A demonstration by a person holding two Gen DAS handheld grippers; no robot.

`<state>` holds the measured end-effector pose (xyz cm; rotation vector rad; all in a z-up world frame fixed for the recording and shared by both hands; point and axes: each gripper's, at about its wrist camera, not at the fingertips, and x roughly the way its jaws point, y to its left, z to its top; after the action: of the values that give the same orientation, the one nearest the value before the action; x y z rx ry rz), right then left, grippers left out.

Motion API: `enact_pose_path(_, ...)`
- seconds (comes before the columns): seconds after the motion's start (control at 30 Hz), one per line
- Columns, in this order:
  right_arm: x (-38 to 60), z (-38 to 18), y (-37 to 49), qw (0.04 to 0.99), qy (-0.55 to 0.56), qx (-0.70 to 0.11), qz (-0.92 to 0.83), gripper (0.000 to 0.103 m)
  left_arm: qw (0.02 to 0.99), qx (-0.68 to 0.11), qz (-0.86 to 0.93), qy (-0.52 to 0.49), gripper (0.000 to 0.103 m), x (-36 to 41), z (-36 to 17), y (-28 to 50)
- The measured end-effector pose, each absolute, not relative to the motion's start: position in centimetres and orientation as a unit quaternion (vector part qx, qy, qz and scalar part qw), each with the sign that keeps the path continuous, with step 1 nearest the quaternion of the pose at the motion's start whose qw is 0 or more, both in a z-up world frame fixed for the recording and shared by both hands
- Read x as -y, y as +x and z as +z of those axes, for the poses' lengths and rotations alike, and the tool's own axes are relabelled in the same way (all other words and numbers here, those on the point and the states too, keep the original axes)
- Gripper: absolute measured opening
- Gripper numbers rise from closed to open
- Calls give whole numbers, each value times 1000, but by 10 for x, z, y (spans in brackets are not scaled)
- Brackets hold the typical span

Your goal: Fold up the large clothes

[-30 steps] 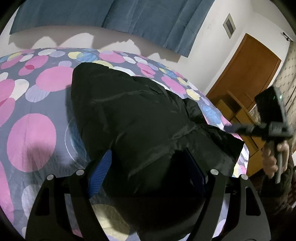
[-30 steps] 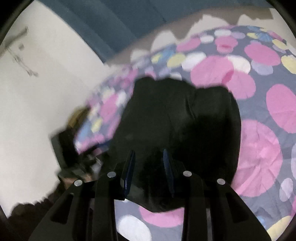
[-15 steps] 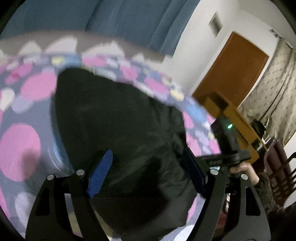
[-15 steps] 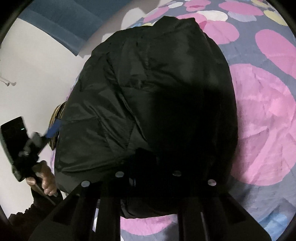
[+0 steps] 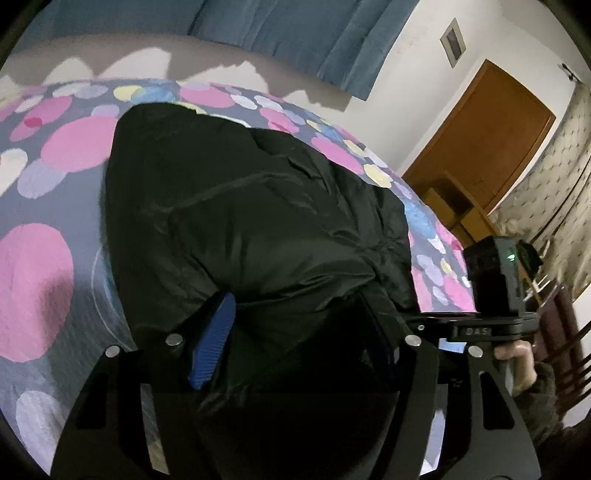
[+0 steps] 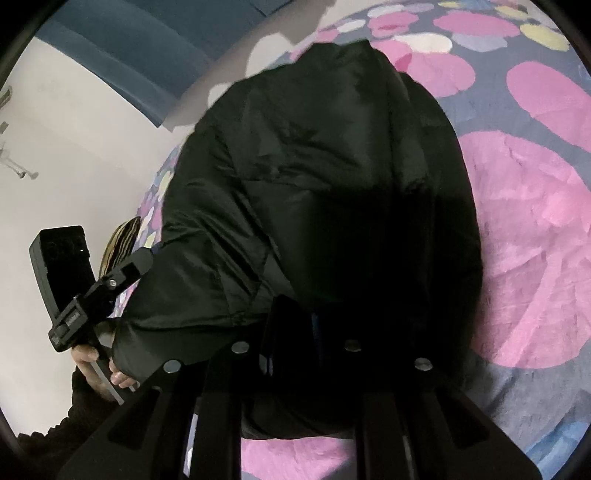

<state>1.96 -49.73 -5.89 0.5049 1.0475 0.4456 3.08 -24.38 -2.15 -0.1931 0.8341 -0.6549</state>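
Note:
A black padded jacket lies in a heap on a bed with a pink-dotted spread. My left gripper straddles the jacket's near edge. Its jaws are closing, with puffy fabric bunched between the blue pads, whose ribbed face still shows bare. In the right wrist view the jacket fills the middle. There my right gripper is shut on the near hem, its narrow jaws easing open slightly. Its pads are mostly hidden in dark fabric. A hand holds the right tool beside the jacket's right corner.
The spread stretches wide to the right of the jacket. A wooden door and a wooden bedside cabinet stand beyond the bed's right side. A blue curtain hangs behind. A dark chair is at far right.
My right gripper came down from above the jacket onto its near hem and closed on it. The left jaws narrowed around the fabric and edged closer.

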Motion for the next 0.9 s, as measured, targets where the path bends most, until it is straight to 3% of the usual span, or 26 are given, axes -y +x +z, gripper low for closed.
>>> enact_pose_path(0.07, 494, -50, 15, 816, 227, -491, 203, 21, 861, -394, -310, -86, 68, 243, -21, 29)
enact_pose_path(0.17, 494, -27, -4, 822, 214, -491, 193, 34, 863, -390, -312, -78, 70, 241, -19, 26)
enact_pose_path(0.23, 489, -3, -8, 835, 190, -480, 189, 55, 863, -391, -312, -78, 71, 240, -19, 27)
enact_pose_path(0.33, 479, 26, -2, 854, 159, -456, 195, 67, 858, -395, -316, -88, 75, 238, -18, 30)
enact_pose_path(0.5, 466, 41, 43, 853, 158, -451, 207, 67, 858, -398, -315, -82, 77, 241, -16, 30)
enact_pose_path(0.63, 481, 10, 89, 831, 166, -498, 182, 66, 854, -404, -315, -91, 78, 241, -15, 34)
enact_pose_path(0.67, 484, 1, 94, 820, 179, -512, 183, 64, 853, -406, -316, -91, 78, 242, -15, 34)
enact_pose_path(0.73, 489, -25, 105, 804, 183, -537, 179, 51, 851, -408, -318, -91, 78, 244, -15, 36)
enact_pose_path(0.9, 493, -50, 104, 790, 208, -546, 184, 47, 853, -409, -315, -77, 78, 249, -18, 38)
